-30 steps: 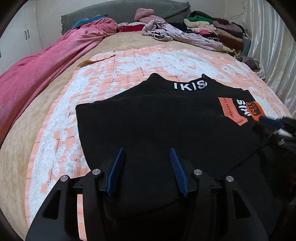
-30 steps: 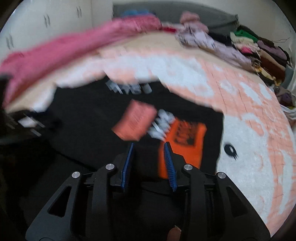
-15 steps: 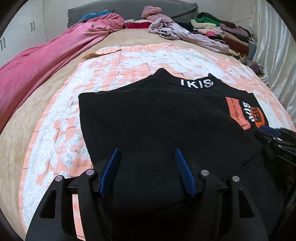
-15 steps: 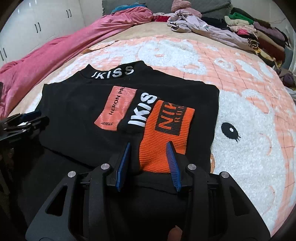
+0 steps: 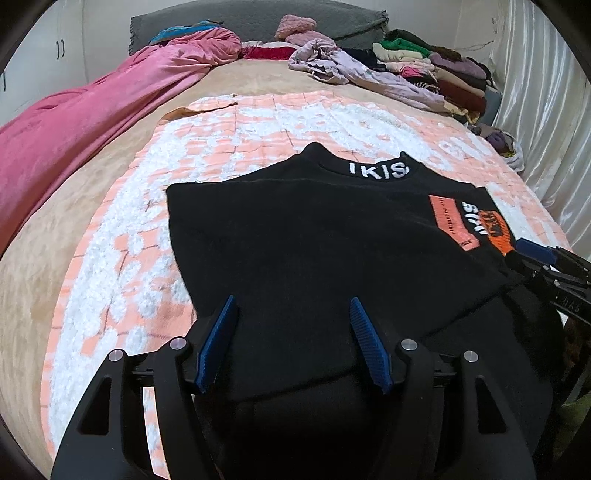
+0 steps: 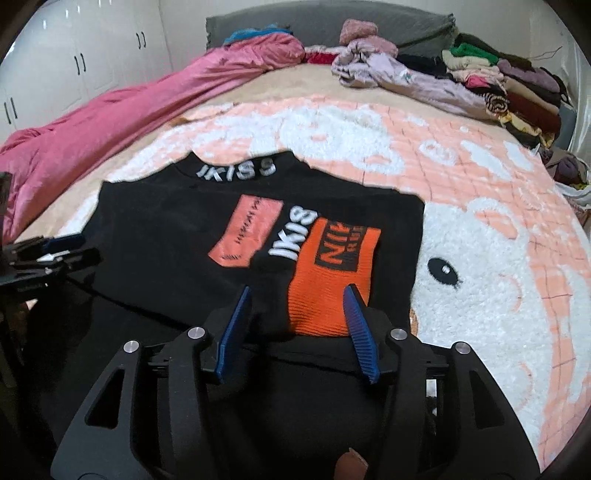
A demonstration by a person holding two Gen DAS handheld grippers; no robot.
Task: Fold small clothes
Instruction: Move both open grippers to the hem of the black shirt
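Note:
A black top (image 5: 314, 236) with white "IKISS" letters on the collar lies flat on a peach and white blanket (image 5: 147, 236). An orange and black sleeve (image 6: 332, 266) is folded across its front. My left gripper (image 5: 291, 306) is open and empty over the top's near left part. My right gripper (image 6: 299, 295) is open and empty over the near end of the orange sleeve. Each gripper shows at the edge of the other's view: the right one (image 5: 543, 258), the left one (image 6: 55, 247).
A pink quilt (image 5: 92, 122) lies along the bed's left side. A lilac garment (image 6: 406, 81) and stacked folded clothes (image 6: 517, 85) sit at the far right. A grey headboard (image 5: 258, 22) is behind, white cupboards (image 6: 74, 66) at the left, a curtain (image 5: 546, 110) at the right.
Both grippers' jaws have opened wider. The right view, blurred a second ago, has steadied with the orange sleeve lying folded on the top. The top has not moved.

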